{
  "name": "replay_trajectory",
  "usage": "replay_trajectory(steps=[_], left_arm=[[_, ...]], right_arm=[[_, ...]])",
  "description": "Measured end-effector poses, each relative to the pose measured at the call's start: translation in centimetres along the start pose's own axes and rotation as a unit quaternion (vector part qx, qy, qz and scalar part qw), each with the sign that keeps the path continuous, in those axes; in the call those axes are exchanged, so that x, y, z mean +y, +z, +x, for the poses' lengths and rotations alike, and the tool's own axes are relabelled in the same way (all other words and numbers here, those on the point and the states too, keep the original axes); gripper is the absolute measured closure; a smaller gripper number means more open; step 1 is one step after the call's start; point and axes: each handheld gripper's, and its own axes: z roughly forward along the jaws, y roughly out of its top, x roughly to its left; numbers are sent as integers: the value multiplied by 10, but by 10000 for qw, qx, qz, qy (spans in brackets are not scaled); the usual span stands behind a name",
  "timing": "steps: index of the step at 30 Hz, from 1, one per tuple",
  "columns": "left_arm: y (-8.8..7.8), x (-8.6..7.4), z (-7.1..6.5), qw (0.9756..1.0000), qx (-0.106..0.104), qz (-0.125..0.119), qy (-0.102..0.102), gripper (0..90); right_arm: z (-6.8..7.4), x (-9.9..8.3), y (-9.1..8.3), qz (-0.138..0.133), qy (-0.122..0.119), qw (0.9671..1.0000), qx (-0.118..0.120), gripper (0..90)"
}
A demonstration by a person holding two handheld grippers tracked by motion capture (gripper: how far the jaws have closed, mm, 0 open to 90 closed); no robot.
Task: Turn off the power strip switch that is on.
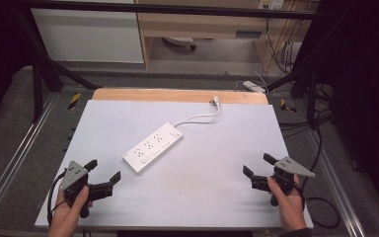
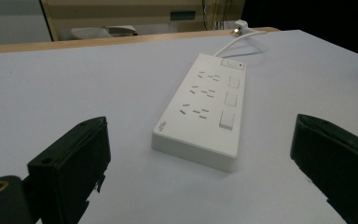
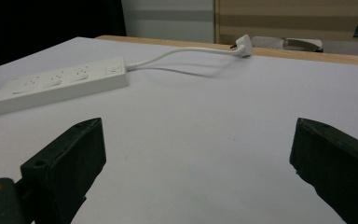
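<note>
The white power strip [image 1: 153, 146] lies untouched at mid-desk, its cord [image 1: 197, 117] trailing to a loose plug [image 1: 216, 100], while your left gripper [image 1: 104, 174] and right gripper [image 1: 258, 165] wait with jaws released, apparently before any first reach.

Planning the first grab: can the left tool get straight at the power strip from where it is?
Probably yes. The left tool is open, its jaws pointing toward the power strip, with bare table between them. The strip's near end lies ahead of the jaws.
</note>
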Motion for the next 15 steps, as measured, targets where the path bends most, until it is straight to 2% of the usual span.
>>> replay_trajectory(steps=[4, 15], left_arm=[[0, 0, 0, 10000, -6, 4, 19, 47], [0, -1, 1, 10000, 23, 44, 17, 47]], right_arm=[[2, 0, 1, 15, -41, 10000, 33, 36], [14, 4, 5, 58, 49, 9998, 189, 29]])
